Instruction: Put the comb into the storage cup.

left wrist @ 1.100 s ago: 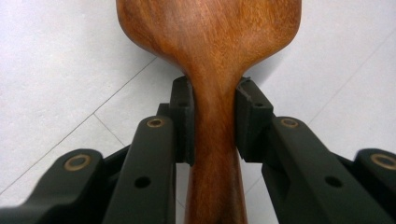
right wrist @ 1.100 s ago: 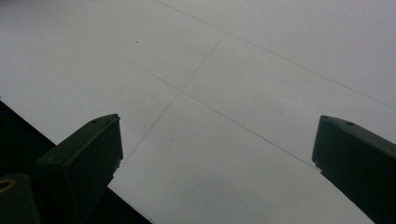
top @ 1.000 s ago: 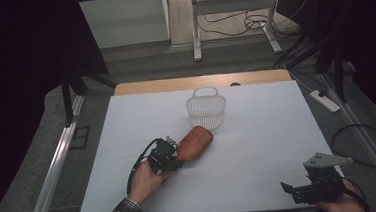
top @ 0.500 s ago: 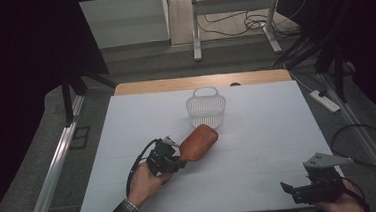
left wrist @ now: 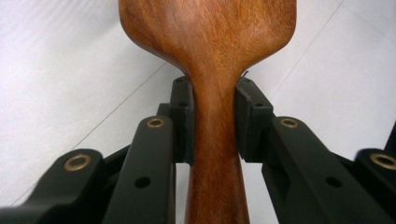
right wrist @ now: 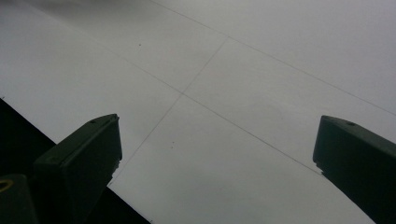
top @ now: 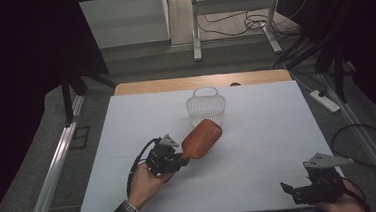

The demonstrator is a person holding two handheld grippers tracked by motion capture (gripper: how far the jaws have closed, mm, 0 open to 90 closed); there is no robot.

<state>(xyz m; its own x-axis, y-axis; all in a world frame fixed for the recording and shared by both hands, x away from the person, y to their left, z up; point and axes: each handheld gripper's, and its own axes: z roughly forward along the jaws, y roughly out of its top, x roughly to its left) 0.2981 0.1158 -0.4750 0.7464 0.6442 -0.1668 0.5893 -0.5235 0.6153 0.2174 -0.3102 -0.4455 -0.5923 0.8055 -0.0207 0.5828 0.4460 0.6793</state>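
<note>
A brown wooden hairbrush (top: 202, 137) is lifted off the white table (top: 257, 126), its head toward the small white wire basket (top: 206, 106). My left gripper (top: 182, 160) is shut on its handle, held by a hand at the lower left. In the left gripper view the two black pads press both sides of the narrow wooden handle (left wrist: 215, 135), with the broad brush back above. My right gripper (top: 288, 188) rests at the table's near right corner. Its jaws stand wide apart in the right gripper view (right wrist: 215, 154) with only bare table between them.
The basket stands upright near the table's far middle. A wooden strip (top: 199, 81) runs along the far edge. Metal rails (top: 50, 175) flank the table, and a power strip (top: 324, 101) with cables lies on the floor at the right.
My left gripper has risen slightly and carried the hairbrush a little toward the basket. The right gripper has stayed where it was.
</note>
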